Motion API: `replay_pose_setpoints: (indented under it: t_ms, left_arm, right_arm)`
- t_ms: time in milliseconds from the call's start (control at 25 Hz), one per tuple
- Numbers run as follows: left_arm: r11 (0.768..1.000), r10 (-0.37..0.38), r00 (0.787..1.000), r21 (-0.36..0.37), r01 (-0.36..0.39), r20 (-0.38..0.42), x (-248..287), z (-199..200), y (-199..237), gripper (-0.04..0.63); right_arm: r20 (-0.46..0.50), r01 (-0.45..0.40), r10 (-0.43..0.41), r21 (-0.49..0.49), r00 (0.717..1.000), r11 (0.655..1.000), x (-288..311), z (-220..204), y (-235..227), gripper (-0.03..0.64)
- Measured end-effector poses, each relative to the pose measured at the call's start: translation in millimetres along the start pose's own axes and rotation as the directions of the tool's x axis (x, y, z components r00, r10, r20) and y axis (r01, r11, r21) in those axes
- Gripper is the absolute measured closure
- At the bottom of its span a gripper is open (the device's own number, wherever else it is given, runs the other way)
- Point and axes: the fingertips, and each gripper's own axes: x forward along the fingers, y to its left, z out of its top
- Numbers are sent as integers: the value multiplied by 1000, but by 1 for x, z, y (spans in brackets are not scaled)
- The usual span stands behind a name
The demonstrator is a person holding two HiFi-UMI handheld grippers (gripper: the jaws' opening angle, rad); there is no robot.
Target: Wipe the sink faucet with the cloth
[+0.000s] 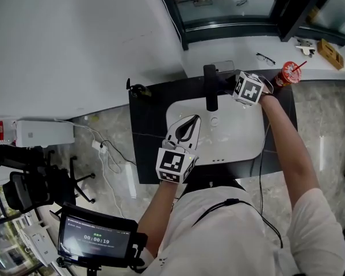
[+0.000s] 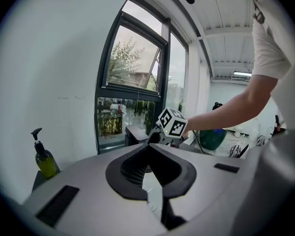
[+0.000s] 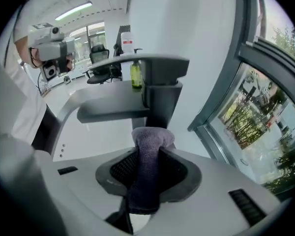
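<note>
Cloth (image 3: 148, 168) fills the near end of your right gripper view: a grey-purple wad clamped between the jaws of the right gripper (image 3: 150, 154), with a rounded fold poking out past the tips. That fold is your working face. It looks soft, light and limp, so it should mould round edges and will likely slip only if the clamp loosens. Gripped mid-length as it is, the hold looks sound.

Just beyond the fold stands the faucet (image 3: 160, 85), a dark squared column with a flat spout reaching out over the sink (image 1: 241, 145). It's probably rigid, fixed and smooth, so it should take firm rubbing, and the cloth can probably slide along it easily.

From your head view, the right gripper (image 1: 227, 85) sits right beside the faucet (image 1: 211, 88) at the back of the black table (image 1: 146, 154). Your left gripper (image 1: 185, 128) hangs over the sink's near side, tips together, nothing in it; its own view confirms that (image 2: 148, 166).

Now the gaps. You can't tell whether the fold actually touches the faucet or stops just short. The cloth hides the faucet's base, and the column's far side is out of sight. From overhead the cloth itself is hidden behind the gripper. How big the cloth is unfolded, no view shows.
</note>
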Motion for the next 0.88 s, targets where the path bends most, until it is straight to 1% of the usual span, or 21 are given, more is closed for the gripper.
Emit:
replay_pose_setpoints:
  t_ms: [120,280,400,600,680,800,880]
  left_arm:
    - [1000,-11,1000,7,11,5,0,3,-5,600]
    - [1000,-24,1000,15,24,8,2,4,-10,600]
    - [999,-34,999,20,34,7,4,5,-11,600]
    - [999,-40,999,23,40,7,3,5,-16,600]
    - [999,-40,999,23,40,10,3,7,-18,600]
    - [999,-38,999,22,38,15,1,8,-17,600]
    - [999,-32,999,21,31,13,-1,7,-16,600]
  right_arm:
    - [65,19,-18,-12,998,1000,-22,12,1,503]
    - [99,56,-50,-58,994,997,-47,22,0,503]
    - [144,81,-72,-61,987,995,-63,30,-4,503]
    - [273,121,-117,3,955,993,-99,51,-12,503]
    - [293,146,-149,33,944,989,-106,48,-20,503]
    - [329,190,-224,133,917,973,-113,36,-38,503]
    - [307,243,-291,185,906,952,-108,24,-49,503]
